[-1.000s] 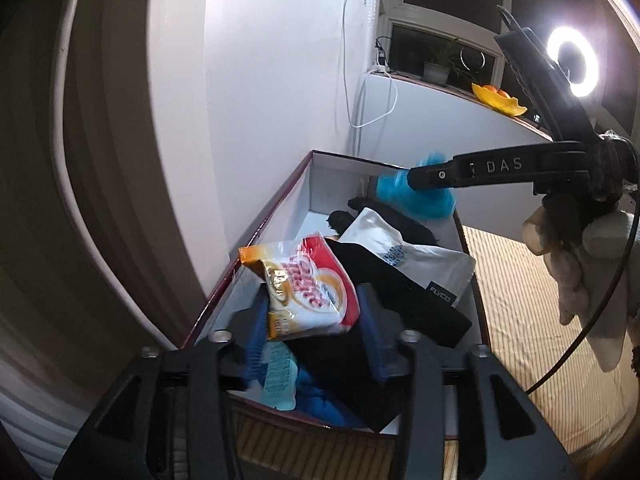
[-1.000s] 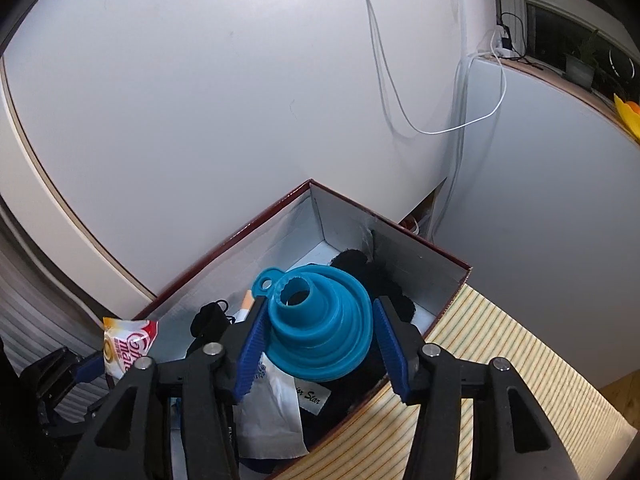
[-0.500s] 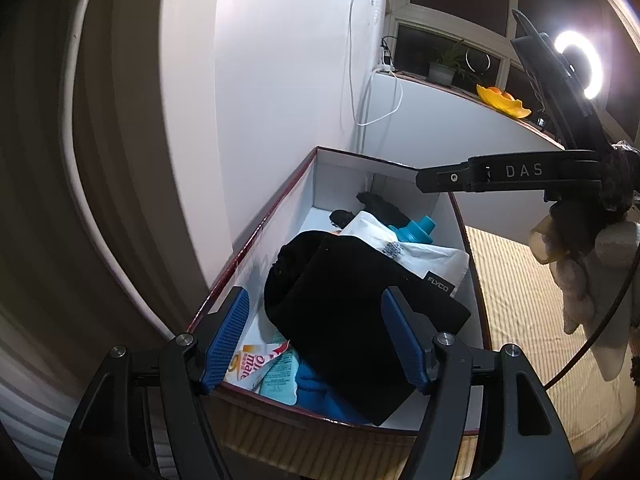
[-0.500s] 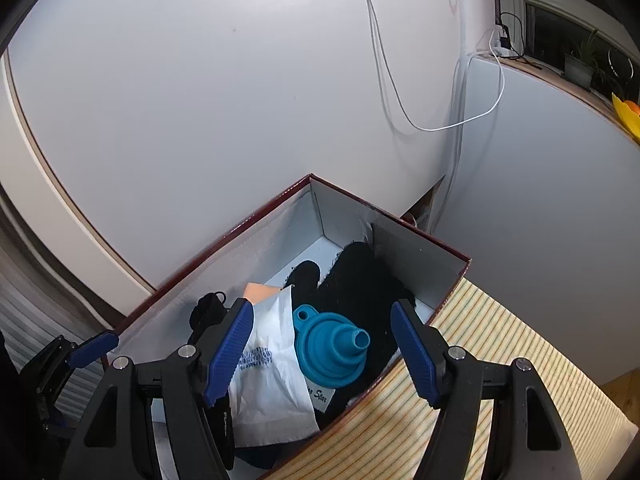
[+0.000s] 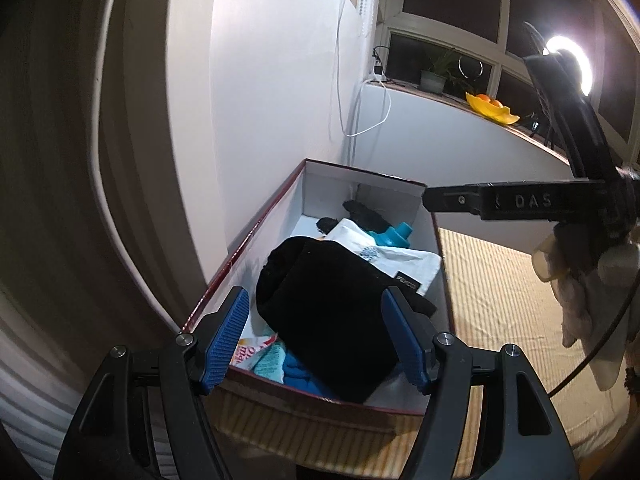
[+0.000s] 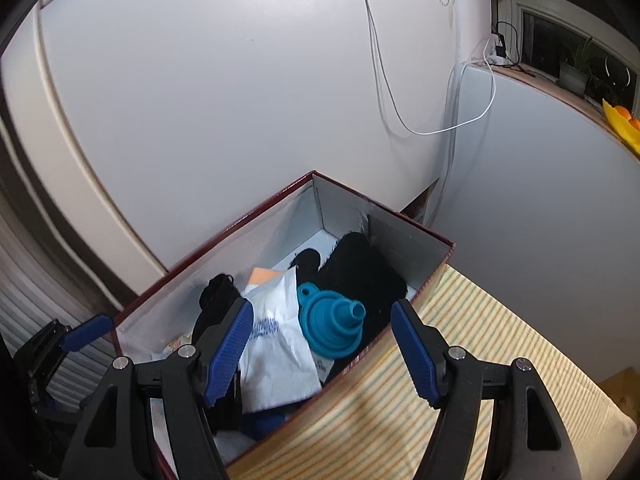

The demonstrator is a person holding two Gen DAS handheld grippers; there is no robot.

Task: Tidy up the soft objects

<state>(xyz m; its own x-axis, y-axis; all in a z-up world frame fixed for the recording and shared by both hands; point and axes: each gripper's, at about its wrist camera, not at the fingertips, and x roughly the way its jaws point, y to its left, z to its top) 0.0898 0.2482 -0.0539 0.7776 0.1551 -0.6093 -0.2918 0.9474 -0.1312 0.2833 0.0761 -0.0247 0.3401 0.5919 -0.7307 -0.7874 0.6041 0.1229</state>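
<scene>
A dark red box (image 5: 248, 240) with white inner walls holds soft items. A black cloth bundle (image 5: 324, 312) lies on top, with a white bag (image 5: 400, 264), a blue silicone funnel (image 5: 394, 236), a snack packet (image 5: 250, 354) and teal fabric (image 5: 296, 372). My left gripper (image 5: 318, 340) is open and empty above the box's near end. In the right wrist view the box (image 6: 248, 216) shows the funnel (image 6: 334, 320) lying on the white bag (image 6: 276, 344) beside black cloth (image 6: 360, 268). My right gripper (image 6: 320, 352) is open and empty above it.
The box sits on a striped yellow surface (image 5: 500, 300) against a white wall (image 5: 272, 80) with a hanging white cable (image 6: 400, 92). A windowsill holds a plant (image 5: 436, 72) and a yellow bowl (image 5: 492, 108). A ring light (image 5: 568, 64) glows at the right.
The left gripper opened and dropped the snack packet into the box. The right gripper opened and dropped the blue funnel onto the white bag. Both grippers drew back upward.
</scene>
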